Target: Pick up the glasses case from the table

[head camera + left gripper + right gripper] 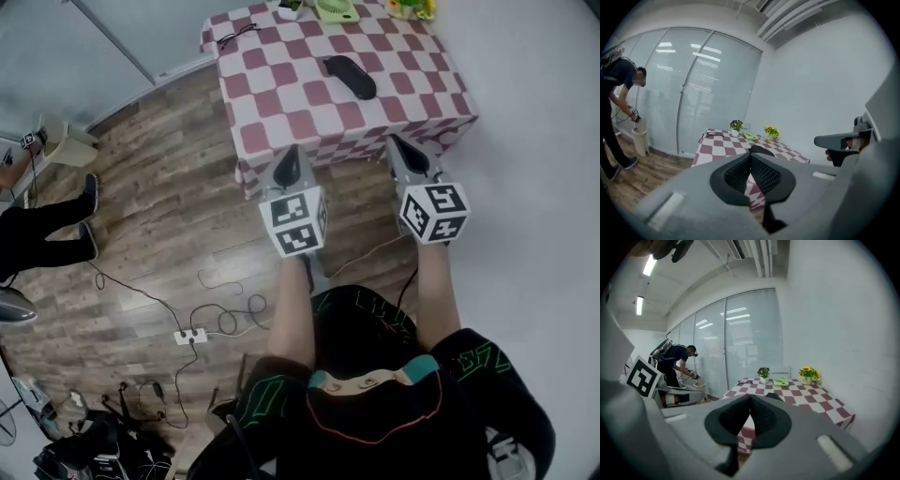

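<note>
The black glasses case (350, 76) is lying untouched near the middle of the checked worktop (281, 94); the left tongs (288, 167) and the right tongs (410, 155) are hanging just short of the worktop's near edge, each clenched on nothing. They're pointing side by side at the worktop, likely because the reach is only being lined up; one pair will be needing to open before any grasp.
</note>
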{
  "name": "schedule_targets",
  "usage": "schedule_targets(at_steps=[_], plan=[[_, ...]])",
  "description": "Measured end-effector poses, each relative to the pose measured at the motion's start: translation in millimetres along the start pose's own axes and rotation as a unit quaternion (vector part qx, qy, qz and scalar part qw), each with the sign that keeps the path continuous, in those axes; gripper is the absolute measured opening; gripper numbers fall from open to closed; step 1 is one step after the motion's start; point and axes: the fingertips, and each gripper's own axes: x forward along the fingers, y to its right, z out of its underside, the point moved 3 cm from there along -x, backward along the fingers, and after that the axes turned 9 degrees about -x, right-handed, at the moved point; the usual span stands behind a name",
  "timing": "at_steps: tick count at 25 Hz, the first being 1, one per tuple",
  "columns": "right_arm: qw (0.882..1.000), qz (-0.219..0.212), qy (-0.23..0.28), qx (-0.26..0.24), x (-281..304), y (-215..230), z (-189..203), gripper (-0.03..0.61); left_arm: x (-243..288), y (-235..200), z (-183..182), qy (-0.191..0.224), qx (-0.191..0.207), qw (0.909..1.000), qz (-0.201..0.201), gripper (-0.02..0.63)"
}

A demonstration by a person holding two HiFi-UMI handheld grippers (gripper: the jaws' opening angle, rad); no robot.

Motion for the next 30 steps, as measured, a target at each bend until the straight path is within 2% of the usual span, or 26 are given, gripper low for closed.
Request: schedule_targets(at_steps=[3, 6, 10, 15, 23, 30], plan=[[1.0, -0.017, -0.008, -0.013, 26, -13, -6, 0.003, 29, -5, -3, -0.022, 0.012, 0.9997, 0.008, 0.009], [1.0, -0.009, -0.025, -0.012, 34, -1, 0, 0.003, 48, 6, -4, -0.044, 0.01, 0.9983, 0.038, 0.009], [0.999, 0.021, -0.036, -0.001, 31, 28, 12, 0.004, 70, 23, -11, -0.032, 0.039, 0.9971, 0.057, 0.009], [0.999, 0.039, -0.035, 0.002, 39, 52, 2, 0.003, 92, 37, -26, -0.026, 0.048, 0.9957, 0.075, 0.009], [0.998, -0.001, -0.049, -0.03, 82, 64, -5, 0.003, 134, 31, -42, -0.009, 0.049, 0.9971, 0.058, 0.009], [0.996, -0.037, -0.076, -0.042, 138, 83, -4, 0.004, 177, 13, -48, -0.013, 0.037, 0.9988, 0.028, 0.009]])
